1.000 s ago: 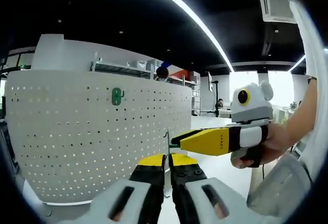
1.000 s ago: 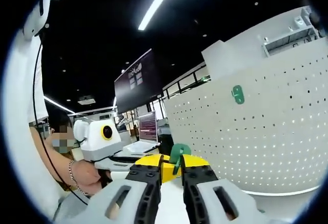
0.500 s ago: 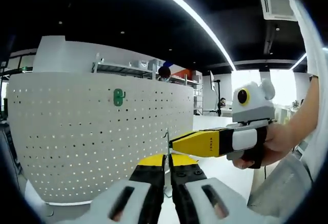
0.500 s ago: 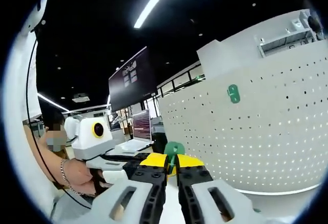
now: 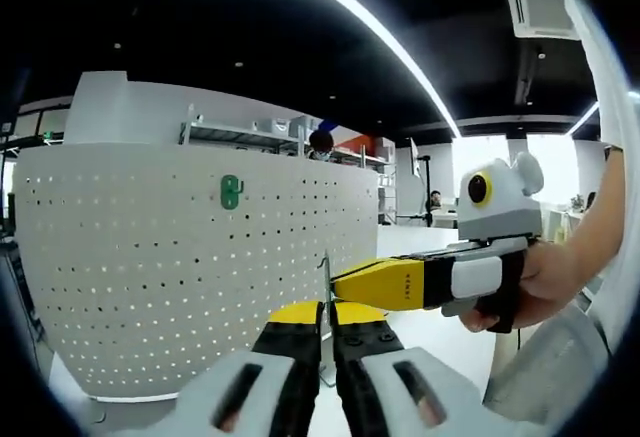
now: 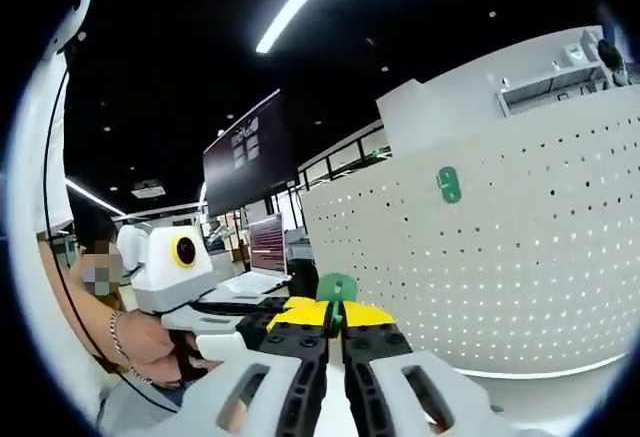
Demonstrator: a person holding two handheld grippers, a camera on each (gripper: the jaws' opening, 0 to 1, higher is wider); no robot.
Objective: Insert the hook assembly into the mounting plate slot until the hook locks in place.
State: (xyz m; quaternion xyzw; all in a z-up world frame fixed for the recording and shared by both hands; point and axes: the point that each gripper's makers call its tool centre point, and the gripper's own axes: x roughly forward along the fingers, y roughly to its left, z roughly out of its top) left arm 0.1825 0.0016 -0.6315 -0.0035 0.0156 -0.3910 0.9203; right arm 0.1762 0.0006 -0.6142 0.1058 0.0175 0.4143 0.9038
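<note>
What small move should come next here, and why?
Probably carry the hook assembly toward the white pegboard. The right claw is shut on its green piece and the left claw on its thin metal part, both well short of the board. A green hook already hangs there.

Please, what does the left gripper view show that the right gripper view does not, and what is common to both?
Left gripper view: a thin metal hook rising between the jaws of the shut left claw, and a ceiling air unit. Right gripper view: a green part at the tips of the shut right claw, and a dark wall screen. Both: the white pegboard with a green clip on it, and the other claw held by a hand.
</note>
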